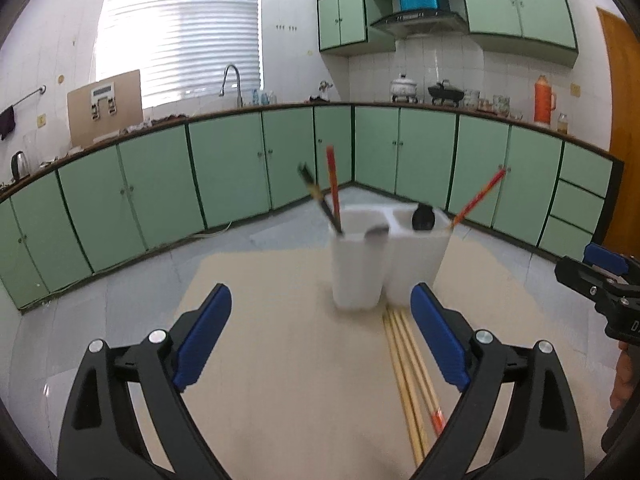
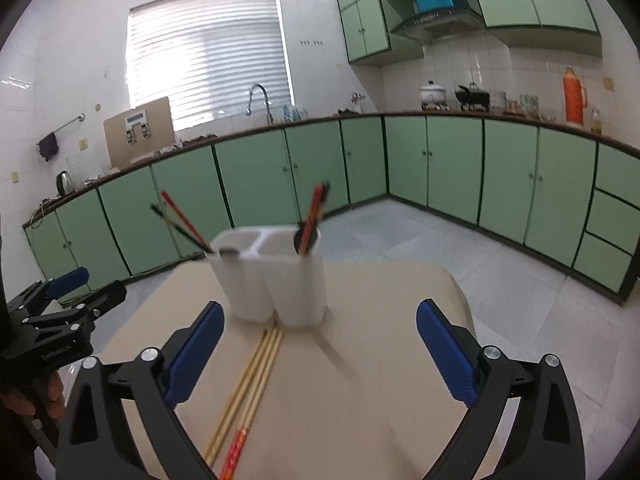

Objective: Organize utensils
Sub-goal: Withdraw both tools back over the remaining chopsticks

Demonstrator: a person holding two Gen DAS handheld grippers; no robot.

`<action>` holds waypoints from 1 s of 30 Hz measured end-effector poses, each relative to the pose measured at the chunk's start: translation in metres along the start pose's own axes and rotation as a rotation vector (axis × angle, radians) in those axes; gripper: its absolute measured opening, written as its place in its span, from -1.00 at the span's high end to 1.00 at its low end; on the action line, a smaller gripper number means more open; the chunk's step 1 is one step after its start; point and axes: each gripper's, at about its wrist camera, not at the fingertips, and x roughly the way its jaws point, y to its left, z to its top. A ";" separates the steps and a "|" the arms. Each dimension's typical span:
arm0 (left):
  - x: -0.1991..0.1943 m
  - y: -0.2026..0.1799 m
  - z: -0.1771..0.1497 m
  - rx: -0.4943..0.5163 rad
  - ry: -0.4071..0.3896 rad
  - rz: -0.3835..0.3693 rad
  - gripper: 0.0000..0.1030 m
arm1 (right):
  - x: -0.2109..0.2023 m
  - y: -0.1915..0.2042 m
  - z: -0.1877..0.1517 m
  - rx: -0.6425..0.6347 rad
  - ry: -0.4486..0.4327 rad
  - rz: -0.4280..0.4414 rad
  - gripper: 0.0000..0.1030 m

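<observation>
A white two-part utensil holder [image 1: 372, 264] stands on the beige table; it also shows in the right wrist view [image 2: 276, 280]. Red and black chopsticks [image 1: 332, 188] stand in its compartments, with a dark spoon head [image 1: 423, 217] in one. Several bamboo chopsticks [image 1: 408, 376] lie flat on the table in front of it, one with a red end [image 2: 236, 446]. My left gripper [image 1: 320, 340] is open and empty, with the lying chopsticks near its right finger. My right gripper [image 2: 320, 352] is open and empty above the table, the chopsticks [image 2: 252, 376] near its left finger.
The beige table [image 1: 280, 360] ends at rounded edges over a tiled floor. Green kitchen cabinets [image 1: 224, 168] line the walls behind. The right gripper shows at the right edge of the left wrist view [image 1: 600, 284]; the left gripper at the left edge of the right wrist view [image 2: 60, 312].
</observation>
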 end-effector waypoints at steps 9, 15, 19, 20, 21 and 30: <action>0.002 -0.003 -0.048 0.011 0.099 -0.003 -0.72 | -0.004 0.005 -0.042 -0.010 0.054 -0.038 -0.84; 0.002 -0.010 -0.072 0.030 0.157 -0.008 -0.72 | -0.004 0.017 -0.074 -0.028 0.125 -0.053 -0.71; -0.001 -0.009 -0.083 0.014 0.181 -0.015 -0.72 | -0.003 0.019 -0.085 -0.017 0.167 -0.053 -0.51; -0.002 -0.009 -0.085 0.014 0.184 -0.014 -0.72 | -0.004 0.019 -0.088 -0.011 0.174 -0.050 -0.47; -0.003 -0.009 -0.086 0.014 0.185 -0.013 -0.72 | -0.005 0.020 -0.090 -0.011 0.178 -0.050 -0.43; -0.007 -0.003 -0.098 -0.007 0.225 -0.007 -0.68 | -0.011 0.036 -0.108 -0.024 0.214 -0.021 -0.08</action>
